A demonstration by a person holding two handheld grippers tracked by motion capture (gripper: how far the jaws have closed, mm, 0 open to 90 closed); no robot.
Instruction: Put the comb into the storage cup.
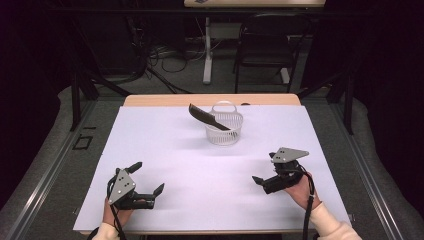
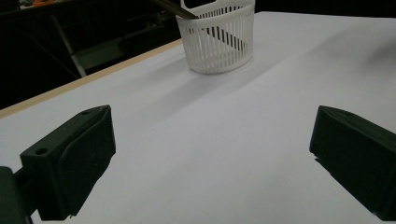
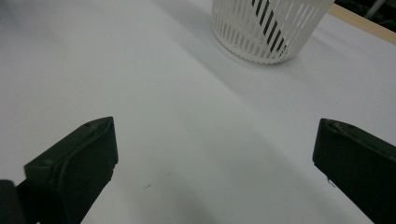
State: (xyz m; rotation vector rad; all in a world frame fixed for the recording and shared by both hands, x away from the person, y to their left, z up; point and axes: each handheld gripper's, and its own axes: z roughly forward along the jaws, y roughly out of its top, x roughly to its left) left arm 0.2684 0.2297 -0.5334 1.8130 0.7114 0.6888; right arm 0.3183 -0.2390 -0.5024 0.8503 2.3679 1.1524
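White slatted plastic basket (image 1: 224, 129) at the white table sheet's (image 1: 165, 150) 12 o'clock, dark flat comb (image 1: 209, 118) leaning inside toward 10 o'clock, left gripper (image 1: 149, 177) at 7 o'clock, jaws released, right gripper (image 1: 265, 168) at 4 o'clock, jaws released, both well apart from basket.

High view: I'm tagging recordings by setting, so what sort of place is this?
Probably a lab recording station: a white-covered table ringed by dark curtains, loose cables on the floor behind, a folding chair.
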